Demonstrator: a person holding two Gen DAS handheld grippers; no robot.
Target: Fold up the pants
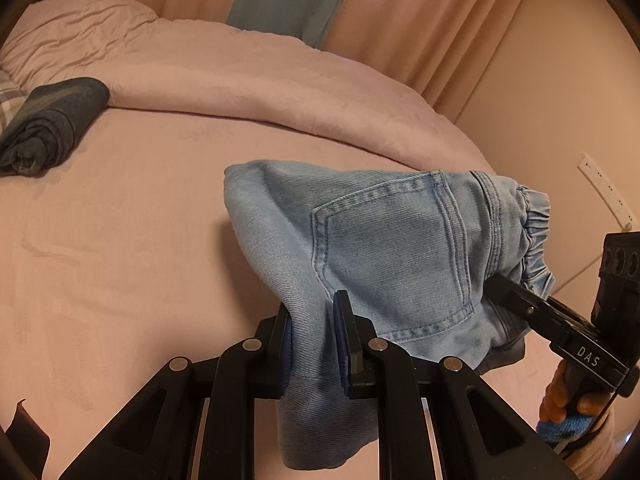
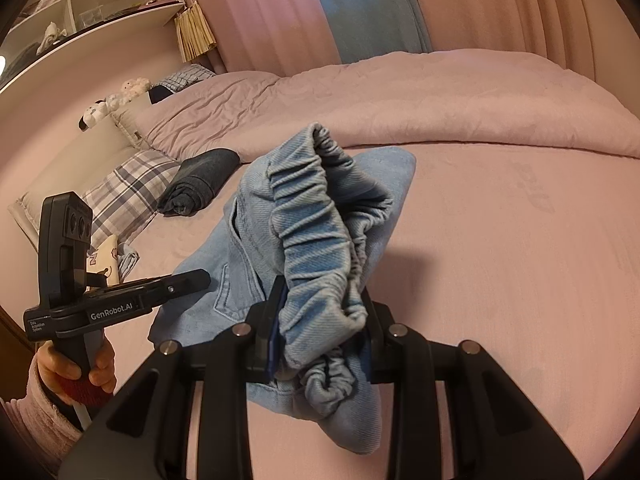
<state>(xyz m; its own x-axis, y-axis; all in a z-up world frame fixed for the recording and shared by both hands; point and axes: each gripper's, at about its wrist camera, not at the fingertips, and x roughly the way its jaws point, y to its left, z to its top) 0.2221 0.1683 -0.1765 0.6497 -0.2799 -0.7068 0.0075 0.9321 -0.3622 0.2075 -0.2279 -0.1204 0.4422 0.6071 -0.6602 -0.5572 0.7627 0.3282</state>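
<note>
Currently both tongs grip the light-blue denim pants [image 1: 384, 248], lifted just above the pink bed [image 1: 140, 208] in a bunched, partly folded bundle. Left tongs [image 1: 314, 344] are nearly closed, pinching a fold of leg fabric near the hem; the hem end dangles below the pads. Right tongs [image 2: 322, 320] are closed down on the gathered elastic waistband [image 2: 320, 216], a thick wad, so they stand a bit wider. Back pocket [image 1: 396, 252] faces the left camera.

Step in hand, as I read it: carry the bundle and lay it down as a tidy fold.

How to do it well:
- Keep both grips firm; denim is heavy and the waistband wad could slip out.
- Hold both tongs level with each other so the fold edge stays straight.
- Pull gently apart to take the slack out before lowering.
- Land the hanging hem end first, then drape the rest over it; no dragging on the sheet.
- Let go only once fabric lies flat.

Dark folded garment [image 1: 52, 124] lies well apart near the plaid pillow [image 2: 128, 188]; placing beside it looks sensible.
</note>
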